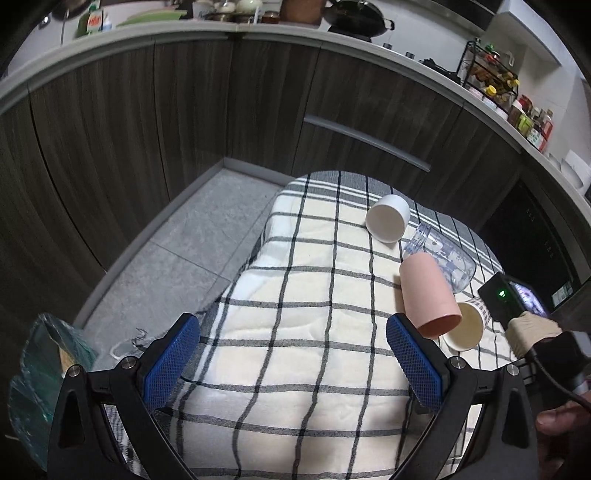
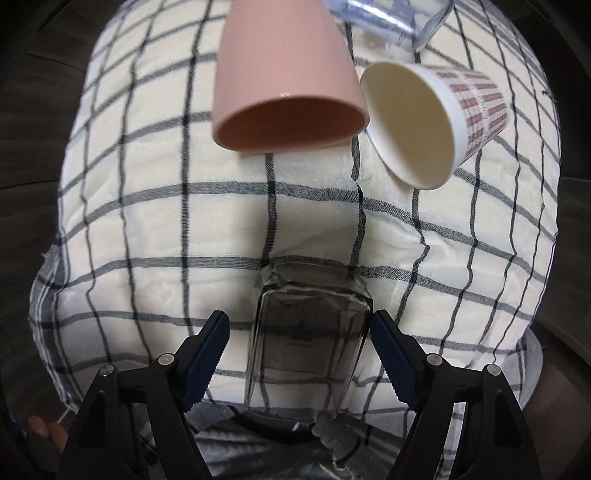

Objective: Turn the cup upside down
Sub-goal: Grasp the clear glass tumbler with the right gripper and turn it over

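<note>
Several cups lie on their sides on a checked cloth (image 1: 295, 325). A pink cup (image 1: 428, 295) (image 2: 284, 77) lies with its mouth toward the cameras. A patterned paper cup (image 1: 467, 325) (image 2: 428, 122) lies beside it. A clear plastic cup (image 1: 439, 254) (image 2: 388, 18) and a white cup (image 1: 388, 221) lie farther back. A clear square glass (image 2: 308, 350) stands on the cloth between the fingers of my right gripper (image 2: 301, 354), which is open around it, apart from its sides. My left gripper (image 1: 293, 363) is open and empty above the cloth.
The cloth covers a small table whose left edge (image 1: 258, 254) drops to a grey floor (image 1: 177, 251). Dark wood cabinets (image 1: 184, 110) stand behind. A green bag (image 1: 40, 369) sits at lower left. The right hand-held unit (image 1: 517, 306) shows at right.
</note>
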{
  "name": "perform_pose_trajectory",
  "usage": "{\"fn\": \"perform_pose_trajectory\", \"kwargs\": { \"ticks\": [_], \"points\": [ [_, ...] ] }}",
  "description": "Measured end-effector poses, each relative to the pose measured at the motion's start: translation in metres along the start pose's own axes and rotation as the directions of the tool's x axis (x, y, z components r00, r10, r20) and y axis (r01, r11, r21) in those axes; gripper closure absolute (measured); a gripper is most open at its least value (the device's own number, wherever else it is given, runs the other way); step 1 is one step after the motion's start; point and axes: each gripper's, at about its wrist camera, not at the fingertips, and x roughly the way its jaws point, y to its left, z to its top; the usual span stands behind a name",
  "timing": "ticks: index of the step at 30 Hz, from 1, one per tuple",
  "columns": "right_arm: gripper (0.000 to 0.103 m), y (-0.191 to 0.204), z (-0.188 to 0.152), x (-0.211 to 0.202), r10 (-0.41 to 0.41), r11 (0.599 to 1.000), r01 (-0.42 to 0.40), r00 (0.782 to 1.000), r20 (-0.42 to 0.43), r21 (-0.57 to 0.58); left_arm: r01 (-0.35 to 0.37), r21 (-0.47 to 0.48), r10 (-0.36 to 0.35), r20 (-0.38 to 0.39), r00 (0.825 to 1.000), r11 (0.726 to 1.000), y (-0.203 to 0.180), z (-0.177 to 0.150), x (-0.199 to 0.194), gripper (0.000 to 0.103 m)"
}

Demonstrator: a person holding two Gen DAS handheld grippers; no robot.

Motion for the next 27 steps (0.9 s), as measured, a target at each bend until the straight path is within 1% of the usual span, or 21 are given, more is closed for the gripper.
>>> {"fn": "perform_pose_trajectory", "kwargs": {
  "ticks": [3,6,8,12,16,19,20,22,23,25,26,27],
  "points": [
    [0.025,0.001,0.009,0.012,-0.010,1.000,0.011,0.999,-0.042,0.005,0.001,0.002,-0.001,-0.013,1.000,1.000,-0.003,0.000,0.006,0.000],
    [0.031,-0.001,0.018,0.023,-0.009,1.000,0.011,0.996,-0.087,0.013,0.000,0.017,0.000,-0.021,1.000,1.000,-0.006,-0.002,0.010,0.000],
    [0.034,0.001,0.020,0.027,-0.004,1.000,0.005,0.996,-0.090,0.007,0.002,0.020,-0.002,-0.030,1.000,1.000,-0.007,-0.003,0.012,0.000],
    [0.034,0.007,0.017,0.026,-0.015,1.000,0.014,0.998,-0.055,-0.015,0.002,0.013,-0.001,-0.035,0.999,1.000,-0.007,-0.003,0.013,0.000],
    [0.035,0.001,0.003,0.017,0.008,1.000,-0.008,1.000,0.003,-0.009,-0.005,0.032,0.006,-0.032,0.999,0.999,-0.012,-0.007,0.012,0.000],
    [0.035,-0.001,-0.016,0.000,0.039,0.999,-0.038,0.994,0.104,-0.012,-0.001,0.034,0.002,-0.023,1.000,0.999,-0.015,-0.010,0.010,0.000],
    [0.035,-0.002,-0.021,-0.007,0.055,0.998,-0.053,0.987,0.154,-0.017,0.003,0.031,-0.003,-0.017,1.000,1.000,-0.015,-0.012,0.009,0.000],
    [0.035,-0.005,-0.037,-0.024,0.059,0.998,-0.056,0.957,0.285,-0.018,0.011,0.030,-0.011,-0.003,1.000,0.999,-0.017,-0.014,0.006,0.000],
    [0.035,-0.007,-0.045,-0.030,0.054,0.999,-0.051,0.936,0.349,-0.018,0.011,0.032,-0.011,0.007,1.000,0.999,-0.018,-0.016,0.005,0.000],
    [0.035,-0.007,-0.062,-0.040,0.035,0.999,-0.032,0.886,0.463,-0.014,0.002,0.046,-0.003,0.023,1.000,0.999,-0.022,-0.022,0.005,0.000],
    [0.035,-0.009,-0.074,-0.041,0.025,1.000,-0.024,0.853,0.521,-0.009,0.003,0.052,-0.004,0.024,1.000,0.999,-0.023,-0.024,0.005,0.000],
    [0.035,-0.009,-0.085,-0.045,0.013,1.000,-0.014,0.811,0.585,-0.003,0.005,0.054,-0.006,0.026,1.000,0.999,-0.024,-0.026,0.006,0.000]
  ]
}}
